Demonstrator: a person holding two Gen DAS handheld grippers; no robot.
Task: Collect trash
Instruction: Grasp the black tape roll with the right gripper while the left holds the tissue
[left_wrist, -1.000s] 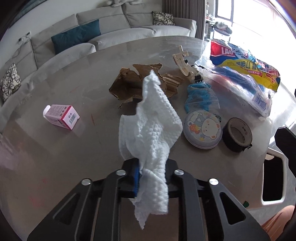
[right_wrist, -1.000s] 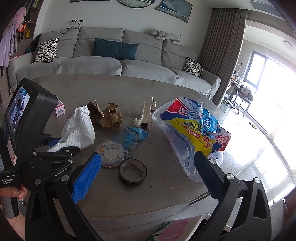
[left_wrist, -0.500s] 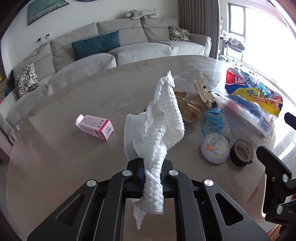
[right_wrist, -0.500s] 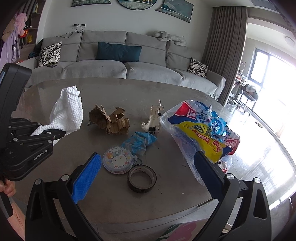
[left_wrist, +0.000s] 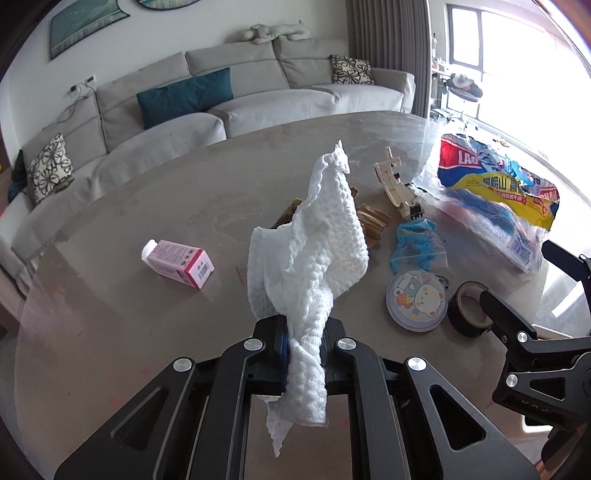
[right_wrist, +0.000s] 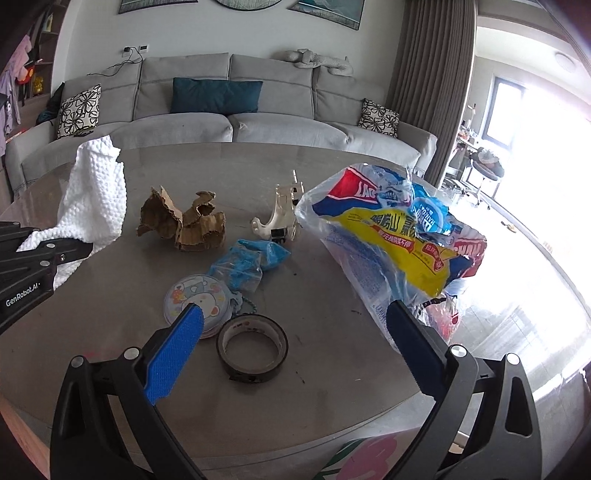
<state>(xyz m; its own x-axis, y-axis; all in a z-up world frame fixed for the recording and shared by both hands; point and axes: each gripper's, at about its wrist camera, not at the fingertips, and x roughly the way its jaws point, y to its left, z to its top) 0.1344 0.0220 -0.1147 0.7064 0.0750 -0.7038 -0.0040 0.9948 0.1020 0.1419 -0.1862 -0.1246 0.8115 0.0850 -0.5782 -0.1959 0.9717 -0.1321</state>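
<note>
My left gripper (left_wrist: 303, 332) is shut on a crumpled white paper towel (left_wrist: 314, 236), held up above the round grey table (left_wrist: 110, 295); the towel (right_wrist: 94, 199) also shows at the left of the right wrist view. My right gripper (right_wrist: 295, 314) hangs over the table's near edge, its jaws wide and closing a little, nothing pressed between them. Below its fingers lies a black tape roll (right_wrist: 253, 345), with a round cartoon tin (right_wrist: 195, 297) to the left. Crumpled brown cardboard (right_wrist: 184, 221), a blue wrapper (right_wrist: 251, 262) and a big printed plastic bag (right_wrist: 399, 236) lie beyond.
A pink carton (left_wrist: 177, 262) lies on its side at the table's left. A cream wooden toy piece (right_wrist: 280, 218) stands near the middle. A grey sofa (right_wrist: 229, 118) with cushions runs behind the table. Bright windows are at the right.
The left gripper has risen with the towel and tilted up, showing more of the room. The right gripper has come forward and down toward the tape roll.
</note>
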